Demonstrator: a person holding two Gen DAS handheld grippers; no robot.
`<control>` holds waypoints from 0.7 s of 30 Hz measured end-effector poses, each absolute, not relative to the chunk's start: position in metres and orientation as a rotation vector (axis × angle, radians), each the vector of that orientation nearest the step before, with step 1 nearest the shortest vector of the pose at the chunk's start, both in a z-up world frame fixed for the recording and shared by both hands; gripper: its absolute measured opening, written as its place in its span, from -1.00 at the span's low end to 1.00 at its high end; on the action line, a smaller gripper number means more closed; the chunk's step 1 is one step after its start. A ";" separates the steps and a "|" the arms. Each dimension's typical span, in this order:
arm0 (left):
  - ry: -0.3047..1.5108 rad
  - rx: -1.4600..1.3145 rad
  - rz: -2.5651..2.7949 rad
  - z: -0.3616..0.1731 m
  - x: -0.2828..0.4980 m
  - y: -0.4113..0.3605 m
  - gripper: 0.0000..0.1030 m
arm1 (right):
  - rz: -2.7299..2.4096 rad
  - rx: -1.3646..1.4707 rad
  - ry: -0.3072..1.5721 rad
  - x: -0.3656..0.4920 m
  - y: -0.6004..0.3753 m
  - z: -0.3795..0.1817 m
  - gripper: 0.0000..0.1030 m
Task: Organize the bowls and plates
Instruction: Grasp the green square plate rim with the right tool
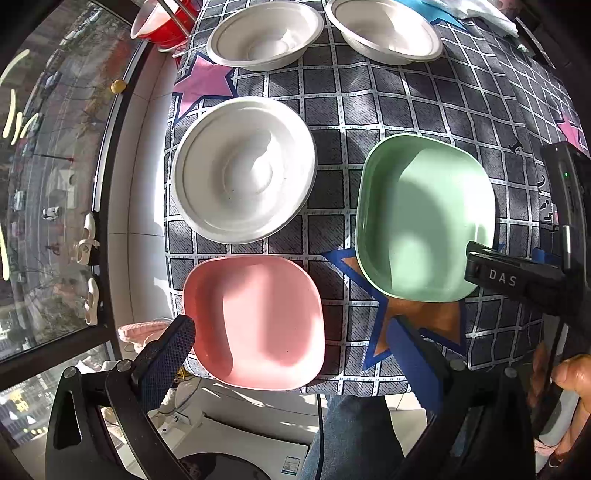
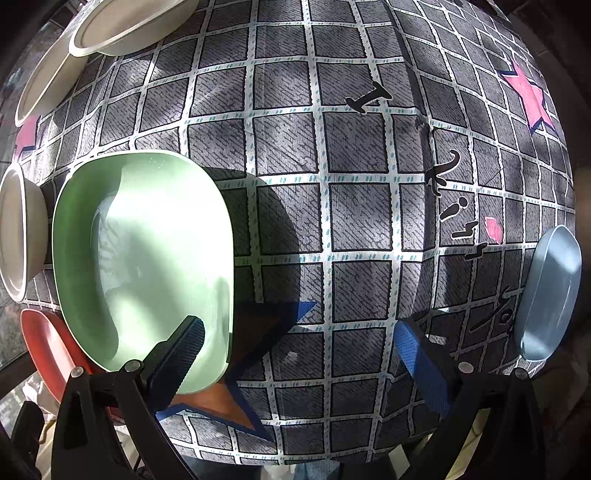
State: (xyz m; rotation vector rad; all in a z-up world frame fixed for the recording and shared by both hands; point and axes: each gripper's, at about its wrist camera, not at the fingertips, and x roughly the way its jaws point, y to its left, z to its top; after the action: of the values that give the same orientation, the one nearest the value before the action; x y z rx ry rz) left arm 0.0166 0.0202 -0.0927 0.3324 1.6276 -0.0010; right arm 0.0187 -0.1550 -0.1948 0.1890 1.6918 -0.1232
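**plasticfan:** Pink plastic up front in the left wrist view. The square pink plate point(image 1: 255, 321) sits at the near edge of the desk point(image 1: 369, 110), partly overhanging it, with the left gripper point(image 1: 295, 347) hovering above, jaws spread wide and holding nothing. Beyond it there's a white round bowl point(image 1: 243, 170), and two more white bowls point(image 1: 266, 33) point(image 1: 384, 29) at the far side. The green square plate point(image 1: 424, 218) lies to the right, with the right gripper's black body point(image 1: 517, 277) just past its near right corner.

**umi_tinkerer:** How would you grab them, though?

**plasticfan:** My guess: the coloured plates look like stiff, light melamine-type plastic, glossy, so slippery. I'd pinch the raised rim at a straight side, not a rounded corner. The white ones look like thin moulded pulp or foam, very light and easy to crush, so a soft pinch on the flat lip.

**umi_tinkerer:** And the right wrist view?

**plasticfan:** The same green plate point(image 2: 144, 266) fills the left side. The right gripper point(image 2: 299, 350) is wide open and empty, its left finger point(image 2: 177, 354) over the plate's near rim; can't tell if it touches. A blue-grey plate point(image 2: 550, 291) sits well apart at the right edge of the desk point(image 2: 351, 147), the pink one point(image 2: 44, 347) peeks out lower left, and white bowls point(image 2: 22, 229) point(image 2: 125, 26) line the left.
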 end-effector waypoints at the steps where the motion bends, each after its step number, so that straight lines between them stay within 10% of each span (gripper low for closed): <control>1: 1.622 0.333 0.003 -0.093 0.018 0.019 1.00 | -0.119 0.160 1.694 0.020 -0.151 -0.200 1.00; 21: 1.663 0.372 -0.123 -0.149 0.016 -0.056 1.00 | -0.184 0.173 1.776 -0.065 -0.216 -0.271 1.00</control>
State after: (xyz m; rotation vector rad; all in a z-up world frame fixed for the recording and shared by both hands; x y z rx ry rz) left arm 0.0159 -0.0563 -0.1486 0.3724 1.6632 -0.1229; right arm -0.0651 -0.2159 -0.2714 0.1731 1.7764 -0.1840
